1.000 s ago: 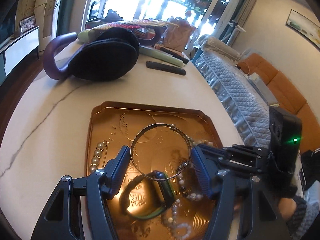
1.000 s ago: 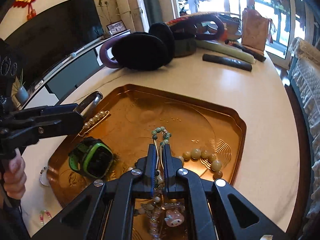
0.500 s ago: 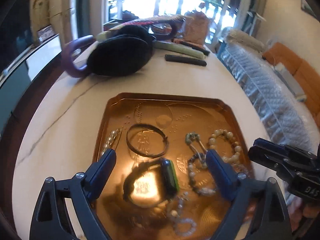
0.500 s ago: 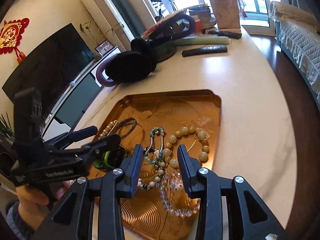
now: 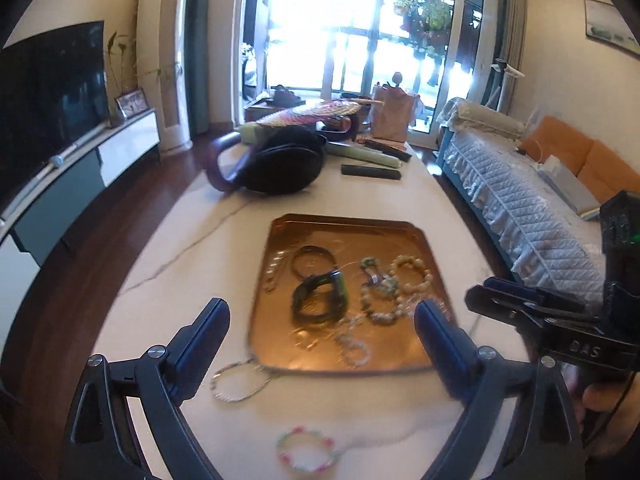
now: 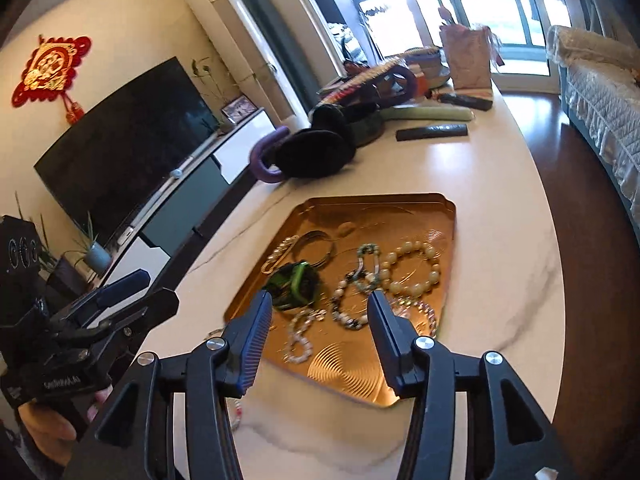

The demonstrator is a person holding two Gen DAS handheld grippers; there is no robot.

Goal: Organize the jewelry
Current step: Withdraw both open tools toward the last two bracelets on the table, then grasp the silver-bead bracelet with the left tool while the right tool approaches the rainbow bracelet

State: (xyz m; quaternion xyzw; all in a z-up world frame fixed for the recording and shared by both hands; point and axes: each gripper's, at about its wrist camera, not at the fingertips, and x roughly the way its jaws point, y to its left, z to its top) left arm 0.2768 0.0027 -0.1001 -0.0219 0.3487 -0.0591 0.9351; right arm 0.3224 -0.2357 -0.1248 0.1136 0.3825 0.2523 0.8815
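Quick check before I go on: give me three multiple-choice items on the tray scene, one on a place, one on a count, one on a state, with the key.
1. Where does the pink-and-green bracelet lie?
A. In the tray
B. On the table, nearer the camera than the tray
C. On the earmuffs

2. How many bracelets lie on the table outside the tray?
A. None
B. Two
C. Four

3. How is the left gripper?
A. Open, empty
B. Shut on the watch
C. Shut on a bangle

Key:
1 B, it lies on bare table at the frame's bottom.
2 B, that one and a thin chain bracelet by the tray's near left corner.
3 A, its fingers stand wide apart, nothing between them; the watch lies in the tray.
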